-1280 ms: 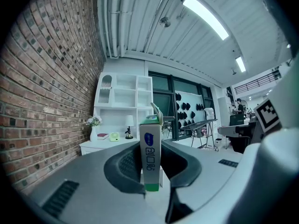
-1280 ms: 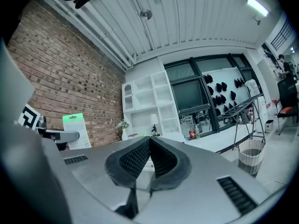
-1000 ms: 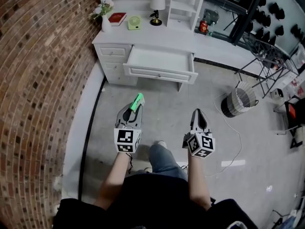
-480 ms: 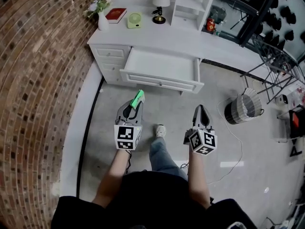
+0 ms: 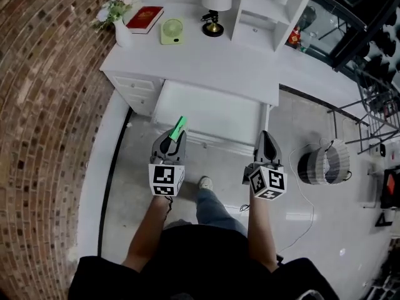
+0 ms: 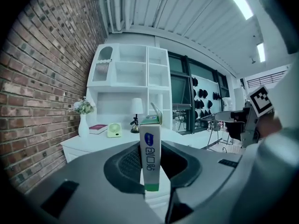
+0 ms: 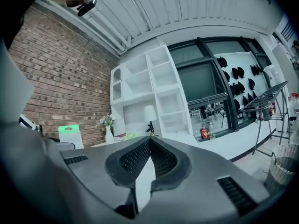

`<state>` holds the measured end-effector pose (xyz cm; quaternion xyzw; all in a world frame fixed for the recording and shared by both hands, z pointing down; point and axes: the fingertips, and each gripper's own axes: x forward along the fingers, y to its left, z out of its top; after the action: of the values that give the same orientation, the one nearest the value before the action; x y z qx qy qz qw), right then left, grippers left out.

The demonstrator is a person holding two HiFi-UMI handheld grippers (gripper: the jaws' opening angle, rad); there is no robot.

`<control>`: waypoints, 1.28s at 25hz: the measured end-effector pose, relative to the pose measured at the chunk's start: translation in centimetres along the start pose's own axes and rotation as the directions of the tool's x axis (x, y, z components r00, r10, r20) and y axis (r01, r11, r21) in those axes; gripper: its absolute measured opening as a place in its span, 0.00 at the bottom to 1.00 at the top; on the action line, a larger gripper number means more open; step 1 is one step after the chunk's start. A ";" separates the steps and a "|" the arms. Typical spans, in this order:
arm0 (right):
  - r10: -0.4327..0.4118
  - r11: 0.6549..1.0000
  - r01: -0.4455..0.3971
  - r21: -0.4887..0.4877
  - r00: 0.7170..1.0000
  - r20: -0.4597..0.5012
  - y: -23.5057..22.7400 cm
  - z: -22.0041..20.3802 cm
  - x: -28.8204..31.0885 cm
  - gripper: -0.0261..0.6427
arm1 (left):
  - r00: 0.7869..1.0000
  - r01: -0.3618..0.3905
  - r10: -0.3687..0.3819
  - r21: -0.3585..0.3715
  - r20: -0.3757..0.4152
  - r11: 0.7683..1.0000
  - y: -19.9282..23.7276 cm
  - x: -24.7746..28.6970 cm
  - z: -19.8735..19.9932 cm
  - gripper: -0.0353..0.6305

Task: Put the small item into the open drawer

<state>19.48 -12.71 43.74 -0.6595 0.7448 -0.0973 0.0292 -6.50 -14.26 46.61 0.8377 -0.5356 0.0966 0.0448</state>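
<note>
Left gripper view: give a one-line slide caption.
Left gripper, jaws shut on a small box, faces a desk with lamp and fan.

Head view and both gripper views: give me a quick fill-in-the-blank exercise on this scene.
1. The small box is clamped between the fingers of the ___ gripper.
2. The right gripper has its fingers shut and holds ___.
3. The desk's drawer stands ___.
4. The green fan sits between the lamp and the red ___.

Missing words: left; nothing; open; book.

Black top [image 5: 187, 261], jeans [image 5: 215, 208], grey left tool [image 5: 177, 134], right tool [image 5: 267, 135], marker cubes [image 5: 166, 180]
</note>
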 end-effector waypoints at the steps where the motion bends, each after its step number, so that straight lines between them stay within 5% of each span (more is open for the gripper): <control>1: 0.011 1.000 -0.011 0.004 1.000 -0.009 -0.5 0.1 1.8 0.04 | 1.000 -0.005 0.005 -0.001 -0.010 1.000 0.2 1.6 0.2 0.19; 20: 0.076 0.997 -0.073 0.036 0.992 -0.103 -2.5 -0.2 16.3 0.04 | 0.994 0.081 -0.082 -0.009 -0.068 0.997 0.9 16.4 3.3 0.19; 32: 0.147 0.989 -0.142 0.038 0.944 -0.295 -2.4 -8.2 22.8 0.04 | 0.952 0.191 -0.203 -0.071 -0.229 0.979 -0.9 25.2 -3.8 0.19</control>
<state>17.51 -34.59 54.11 -0.5810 0.7861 -0.1989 -0.0704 4.18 -35.64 55.62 0.8683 -0.4426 0.1770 0.1374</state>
